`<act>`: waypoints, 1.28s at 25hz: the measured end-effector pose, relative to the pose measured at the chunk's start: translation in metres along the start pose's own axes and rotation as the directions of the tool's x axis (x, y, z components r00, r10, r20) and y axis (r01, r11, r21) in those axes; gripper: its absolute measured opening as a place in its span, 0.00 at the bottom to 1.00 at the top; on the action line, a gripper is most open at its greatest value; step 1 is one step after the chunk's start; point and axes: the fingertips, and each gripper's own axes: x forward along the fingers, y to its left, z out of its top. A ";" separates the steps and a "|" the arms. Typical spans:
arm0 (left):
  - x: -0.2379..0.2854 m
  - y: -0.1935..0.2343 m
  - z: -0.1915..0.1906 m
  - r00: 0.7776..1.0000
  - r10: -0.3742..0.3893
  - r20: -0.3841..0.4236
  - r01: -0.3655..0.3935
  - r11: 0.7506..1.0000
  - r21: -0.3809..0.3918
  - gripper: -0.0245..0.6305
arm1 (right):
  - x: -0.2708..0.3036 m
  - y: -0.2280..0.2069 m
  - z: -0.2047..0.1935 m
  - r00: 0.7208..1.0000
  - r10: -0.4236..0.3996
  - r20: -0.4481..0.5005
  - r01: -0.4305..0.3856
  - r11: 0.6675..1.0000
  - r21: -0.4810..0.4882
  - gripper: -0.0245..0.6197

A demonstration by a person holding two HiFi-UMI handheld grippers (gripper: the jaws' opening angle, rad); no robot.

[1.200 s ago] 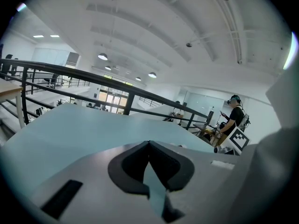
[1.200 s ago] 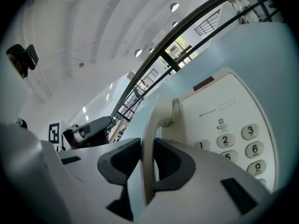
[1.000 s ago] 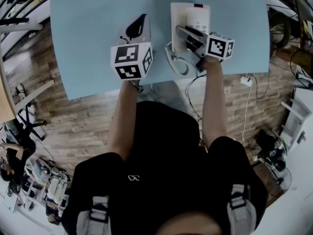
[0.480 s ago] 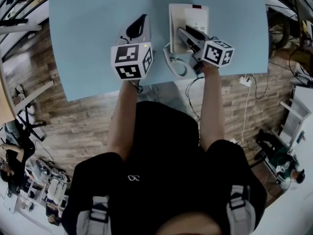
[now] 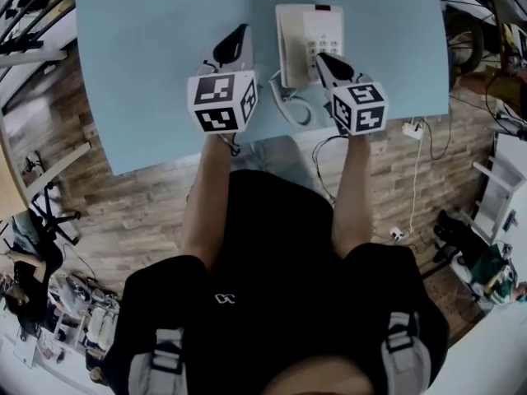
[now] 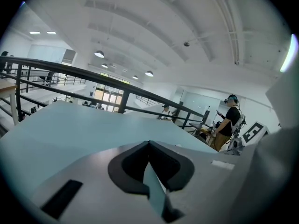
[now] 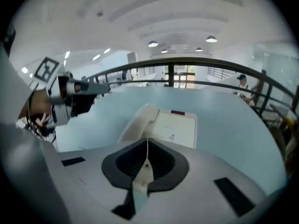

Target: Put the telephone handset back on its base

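- The telephone handset point(image 5: 291, 44) lies on its base point(image 5: 324, 33), lengthwise along the base's left side, on the light blue table point(image 5: 148, 48).
- In the right gripper view the handset point(image 7: 139, 121) shows as a pale rounded bar beside the base's flat panel point(image 7: 176, 130). A small dark red strip point(image 7: 177, 112) sits at the base's far edge.
- A coiled cord point(image 5: 290, 107) loops on the table just in front of the base, between the 2 grippers.
- The right gripper point(image 5: 324, 57) points at the near right corner of the base. From the head view I cannot tell whether it touches the base.
- In its own view the right gripper point(image 7: 147, 143) is closing. The 2 jaws have all but met along a thin seam, with nothing between them. The telephone lies ahead of the tips, not in the grip.
- The left gripper point(image 5: 237, 34) rests over bare table to the left of the telephone, near it but apart from it.
- In its own view the left gripper point(image 6: 149, 144) has its jaws pressed together with nothing in them. Only blue tabletop lies beyond the tips.
- Each gripper carries a cube with black and white square markers at its rear, and a bare forearm of the person in a black shirt point(image 5: 272, 262) leads to each.
- Past the table's near edge the floor point(image 5: 123, 204) is wood plank, with cables trailing on it at the right.
- In the left gripper view, a dark railing point(image 6: 93, 78) crosses behind the table, and another person point(image 6: 230, 121) stands far off at the right.
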 end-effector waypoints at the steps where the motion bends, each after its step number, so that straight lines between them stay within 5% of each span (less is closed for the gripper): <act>1: 0.001 -0.002 -0.001 1.000 -0.004 -0.002 0.004 1.000 0.001 0.04 | 0.001 0.002 -0.009 0.998 -0.008 -0.063 0.003 0.998 -0.067 0.04; 4: 0.003 -0.010 -0.003 1.000 -0.021 -0.011 0.021 1.000 0.009 0.04 | 0.005 0.013 -0.026 0.989 0.022 -0.148 -0.037 0.995 -0.098 0.04; 15: -0.004 -0.021 0.003 0.999 -0.041 0.003 0.041 0.999 0.033 0.04 | 0.011 0.023 -0.025 0.990 -0.056 -0.129 0.045 0.995 -0.084 0.03; 22: -0.013 -0.034 0.032 0.996 -0.045 0.078 0.039 0.997 0.072 0.04 | -0.028 0.007 0.050 0.973 -0.149 0.176 0.165 0.983 -0.084 0.03; 32: -0.030 -0.075 0.099 0.974 -0.083 0.211 0.043 0.981 0.191 0.04 | -0.106 -0.007 0.151 0.847 -0.156 0.507 0.163 0.986 0.031 0.03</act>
